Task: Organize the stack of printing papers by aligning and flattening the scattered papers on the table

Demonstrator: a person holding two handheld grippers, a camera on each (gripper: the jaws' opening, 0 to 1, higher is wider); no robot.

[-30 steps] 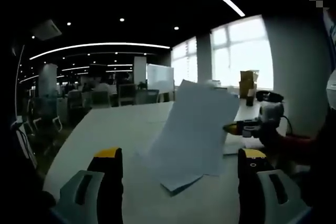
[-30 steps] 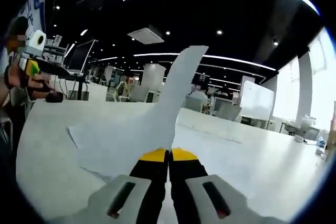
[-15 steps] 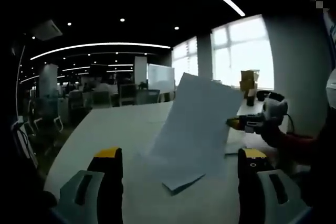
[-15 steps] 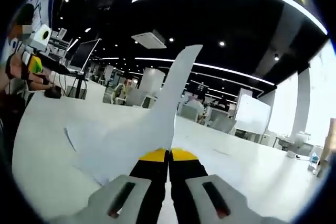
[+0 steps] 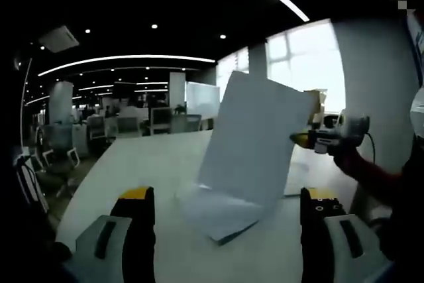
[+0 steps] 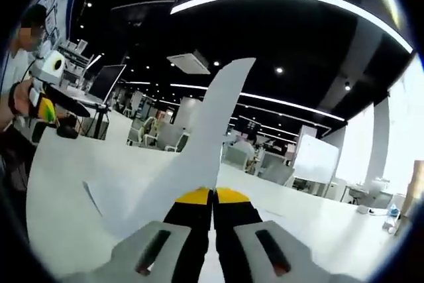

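Room: big dim office, ceiling light strips, bright windows at 2 o'clock in left gripper view.
Table (image 5: 132, 164): white, wide.
Paper sheet (image 5: 255, 137): lifted steeply, lower edge resting on the table.
Right hand-held gripper (image 6: 213, 197): clenched on the paper sheet's edge.
Left hand-held gripper (image 5: 225, 193): released, jaws wide apart, near the sheet's lower edge.

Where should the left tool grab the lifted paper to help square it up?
Judging by its pose, pinch the paper's free left edge, coming from the side opposite the right tool, which is shut on the other edge. The sheets stand upright there, bottom resting on the table.
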